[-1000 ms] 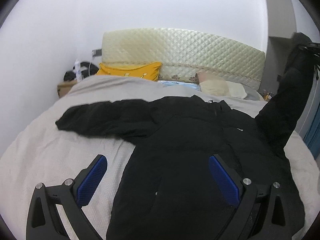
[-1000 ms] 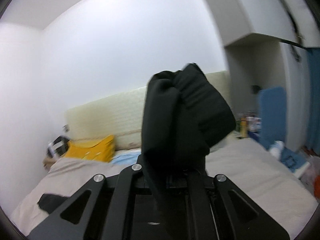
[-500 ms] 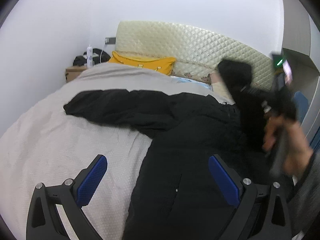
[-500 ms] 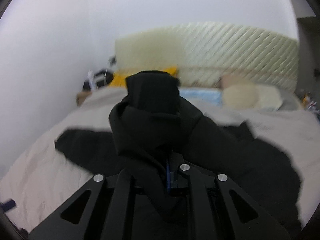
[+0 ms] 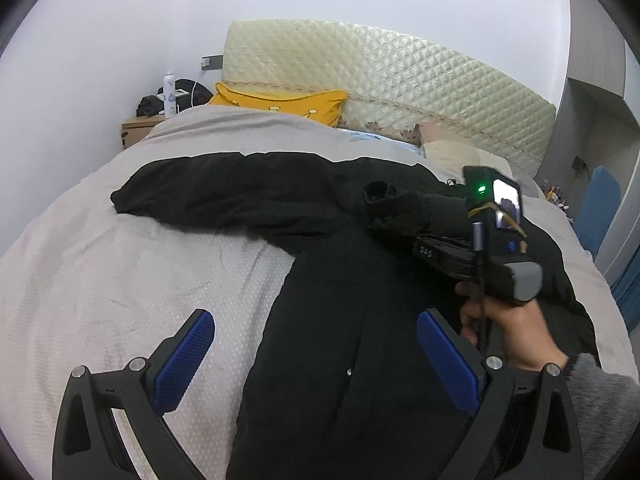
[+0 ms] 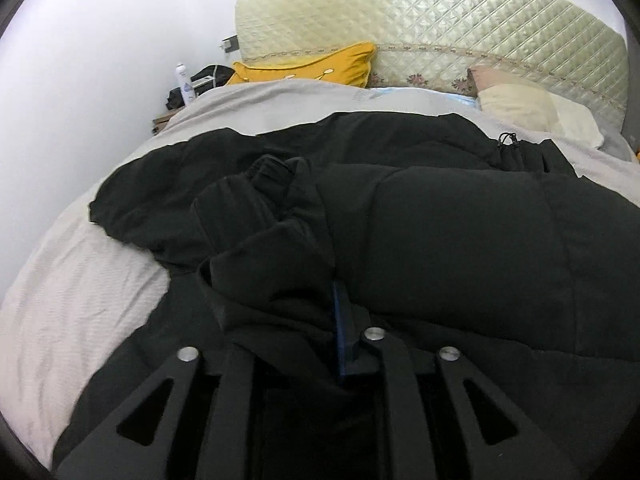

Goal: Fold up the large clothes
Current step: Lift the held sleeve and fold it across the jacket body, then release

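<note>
Black padded jacket [image 5: 360, 320] spread across a grey-covered bed [image 5: 100, 280], one sleeve [image 5: 224, 196] stretched toward the left, the other sleeve [image 6: 272, 216] folded over the chest. Right gripper [image 6: 304, 320] lowered onto the jacket, jaws opening with the sleeve fabric between them. Left gripper [image 5: 316, 360] hovering above the hem, blue pads wide apart, nothing between. Behind, a yellow cushion [image 5: 280, 102] against a quilted cream headboard [image 5: 380, 80]; bottle [image 5: 170, 92] on the nightstand, label unreadable.
</note>
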{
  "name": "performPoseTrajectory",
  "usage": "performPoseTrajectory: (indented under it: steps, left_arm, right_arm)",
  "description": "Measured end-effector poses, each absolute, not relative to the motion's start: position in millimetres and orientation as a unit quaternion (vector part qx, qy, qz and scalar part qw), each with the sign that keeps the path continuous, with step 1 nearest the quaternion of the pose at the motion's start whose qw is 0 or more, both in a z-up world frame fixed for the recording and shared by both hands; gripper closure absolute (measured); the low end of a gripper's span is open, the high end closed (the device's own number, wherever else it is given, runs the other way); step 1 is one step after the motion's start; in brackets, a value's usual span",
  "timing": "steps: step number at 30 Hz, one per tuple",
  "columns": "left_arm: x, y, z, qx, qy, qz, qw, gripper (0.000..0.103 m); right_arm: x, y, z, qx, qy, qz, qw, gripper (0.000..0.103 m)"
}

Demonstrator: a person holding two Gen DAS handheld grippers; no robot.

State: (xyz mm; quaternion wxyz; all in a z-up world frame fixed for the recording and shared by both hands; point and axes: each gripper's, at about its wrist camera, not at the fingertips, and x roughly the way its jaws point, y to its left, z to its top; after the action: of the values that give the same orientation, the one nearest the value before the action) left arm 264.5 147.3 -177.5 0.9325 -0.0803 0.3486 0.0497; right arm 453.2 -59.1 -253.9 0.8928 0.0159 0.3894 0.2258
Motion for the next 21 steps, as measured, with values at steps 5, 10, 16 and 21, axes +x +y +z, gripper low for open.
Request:
performPoseTrajectory:
  steps: [5, 10, 16, 21]
  left_arm:
    - [263.8, 148.4, -175.6, -0.085, 0.354, 0.048, 0.93, 0.001]
    - [255.8, 143.3, -166.4, -0.071, 0.343, 0.049, 0.935, 0.001]
    - [235.5, 131.4, -148.0, -0.063, 0.325, 0.038, 0.943, 0.001]
    - [214.7, 120.0, -131.6, -0.068, 0.304, 0.015, 0.95, 0.001]
  right_arm:
    - [418.5, -59.8, -216.3, 0.016, 0.367, 0.262, 0.893, 0.022]
    - [389.1, -82.8, -173.4, 0.019, 0.346, 0.247, 0.905, 0.022]
    - [335.4, -130.9, -131.6, 0.021, 0.32, 0.205, 0.925, 0.022]
    - [289.9, -167.1, -111.2, 0.013, 0.303, 0.169, 0.938, 0.022]
